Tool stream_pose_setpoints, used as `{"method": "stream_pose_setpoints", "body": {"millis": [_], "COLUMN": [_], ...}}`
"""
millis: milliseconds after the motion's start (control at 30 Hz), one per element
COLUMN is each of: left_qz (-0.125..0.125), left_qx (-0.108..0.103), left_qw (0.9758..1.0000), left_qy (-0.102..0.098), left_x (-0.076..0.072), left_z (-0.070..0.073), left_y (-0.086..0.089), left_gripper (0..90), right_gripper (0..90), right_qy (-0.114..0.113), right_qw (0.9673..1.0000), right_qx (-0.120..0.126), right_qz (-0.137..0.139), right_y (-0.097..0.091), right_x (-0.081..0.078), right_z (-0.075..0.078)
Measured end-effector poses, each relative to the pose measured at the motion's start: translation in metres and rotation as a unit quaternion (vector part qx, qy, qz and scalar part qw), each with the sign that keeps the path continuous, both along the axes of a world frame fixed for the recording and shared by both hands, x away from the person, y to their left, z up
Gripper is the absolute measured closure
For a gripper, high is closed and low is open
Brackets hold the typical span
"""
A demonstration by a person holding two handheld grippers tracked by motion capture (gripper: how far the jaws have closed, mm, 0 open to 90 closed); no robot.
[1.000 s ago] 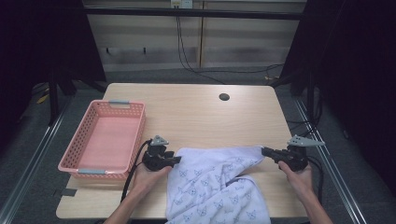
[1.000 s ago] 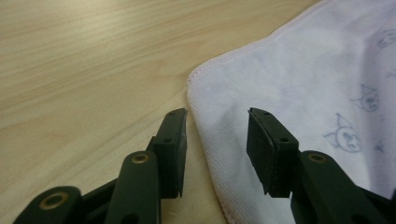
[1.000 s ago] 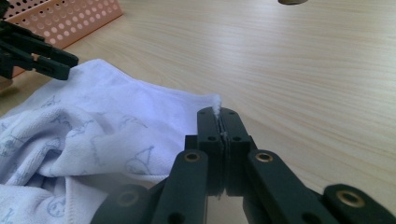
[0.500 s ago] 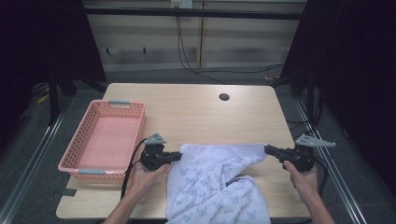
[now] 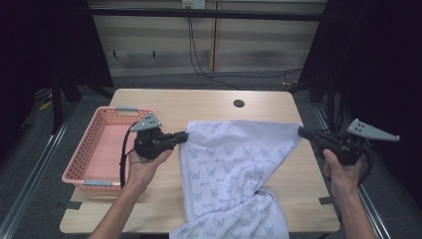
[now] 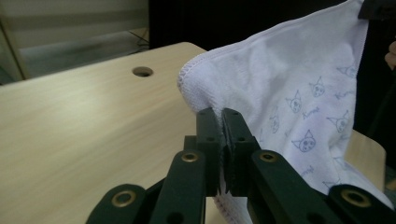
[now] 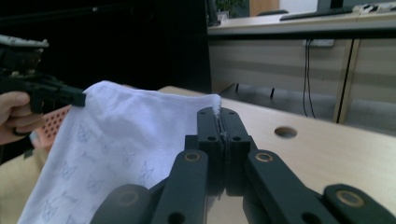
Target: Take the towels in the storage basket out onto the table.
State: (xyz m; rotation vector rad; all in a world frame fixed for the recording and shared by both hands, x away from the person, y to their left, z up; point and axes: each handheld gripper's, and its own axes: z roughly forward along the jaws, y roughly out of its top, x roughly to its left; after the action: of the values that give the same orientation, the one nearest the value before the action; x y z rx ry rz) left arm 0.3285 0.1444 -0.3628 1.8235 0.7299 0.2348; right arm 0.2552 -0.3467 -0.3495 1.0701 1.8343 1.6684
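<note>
A white cloth printed with small blue cat faces hangs stretched between my two grippers above the wooden table. My left gripper is shut on its left top corner, and the left gripper view shows the jaws pinching the hemmed edge of the cloth. My right gripper is shut on the right top corner; in the right gripper view the jaws clamp the cloth. The lower part of the cloth drapes over the table's front edge.
A pink plastic basket stands on the left of the table, right beside my left hand. A round cable hole sits in the far middle of the tabletop. Dark frames and floor rails flank both sides.
Both grippers have risen and drawn apart, lifting the cloth's top edge off the table and pulling it taut. The cloth was lying bunched on the table before.
</note>
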Motion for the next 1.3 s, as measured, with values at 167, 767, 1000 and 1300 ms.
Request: {"method": "stream_pose_setpoints", "body": {"millis": [167, 767, 1000, 1300], "left_qz": [0.029, 0.088, 0.008, -0.07], "left_qx": [-0.015, 0.023, 0.036, 0.121], "left_qw": [0.9995, 0.9943, 0.9973, 0.9822], "left_qy": [-0.004, 0.056, 0.064, 0.125], "left_x": [0.021, 0.089, 0.033, -0.041], "left_z": [0.013, -0.02, -0.04, -0.113], "left_y": [0.015, -0.004, -0.015, -0.022], "left_gripper": [86.8, 58.3, 71.6, 73.3], "right_gripper": [88.9, 56.7, 58.4, 61.0], "right_qy": [-0.01, 0.104, 0.143, 0.204], "right_qw": [0.9998, 0.9913, 0.9839, 0.9675], "right_qx": [0.008, -0.064, -0.1, -0.13], "right_qz": [-0.013, -0.05, 0.037, 0.072], "right_y": [-0.003, 0.024, 0.047, 0.045], "right_x": [0.029, 0.139, 0.078, -0.001], "right_z": [0.015, -0.034, -0.073, -0.122]}}
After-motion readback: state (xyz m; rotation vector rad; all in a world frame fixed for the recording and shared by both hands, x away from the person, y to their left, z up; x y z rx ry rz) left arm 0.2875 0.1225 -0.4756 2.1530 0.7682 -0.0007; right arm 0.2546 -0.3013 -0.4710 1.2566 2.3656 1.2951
